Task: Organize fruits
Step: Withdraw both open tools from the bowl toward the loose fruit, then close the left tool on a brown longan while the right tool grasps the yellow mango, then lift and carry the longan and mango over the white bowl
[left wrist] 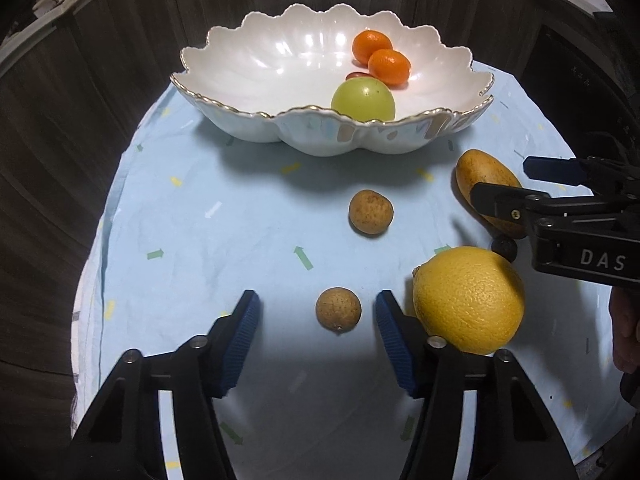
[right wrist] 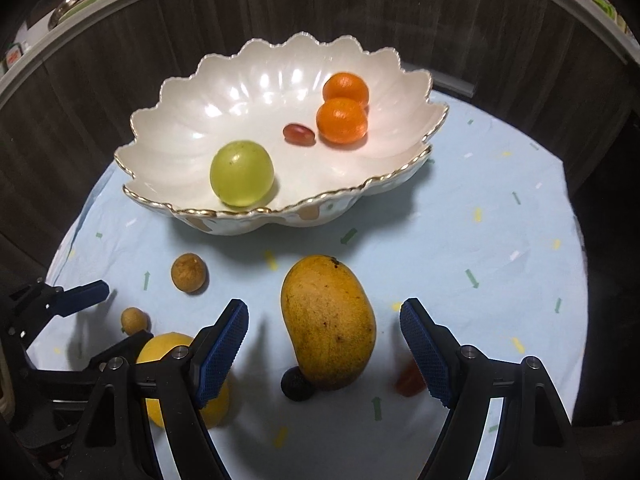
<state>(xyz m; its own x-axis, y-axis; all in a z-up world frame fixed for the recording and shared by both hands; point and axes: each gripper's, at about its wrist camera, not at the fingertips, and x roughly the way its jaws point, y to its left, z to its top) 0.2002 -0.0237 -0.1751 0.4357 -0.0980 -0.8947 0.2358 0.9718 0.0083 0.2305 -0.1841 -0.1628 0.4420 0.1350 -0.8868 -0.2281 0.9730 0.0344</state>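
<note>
Yellow-orange mango (right wrist: 328, 322) at lower centre of right wrist frame, long axis roughly vertical, between released right gripper (right wrist: 324, 344) pads; left gripper (left wrist: 316, 320) likewise released, straddling brown longan (left wrist: 338, 311).

**Round worktop under a pale blue cloth, dark panelling behind**

The worktop (left wrist: 192, 240) ahead of the jaws is round and covered by a light blue tablecloth (right wrist: 500, 264) printed with small green, yellow and white arrows; the cloth is faintly creased. Beyond the worktop's far edge stands a wall of dark wood-grain panels (left wrist: 120, 60) with vertical seams. Above the panels, up and to the left, runs a pale ledge (right wrist: 80, 28) carrying dishes and a metal plate, too blurred to name further. At upper right more small items sit on a shelf (right wrist: 600, 4). Light falls from above, casting soft shadows toward the jaws.
</note>
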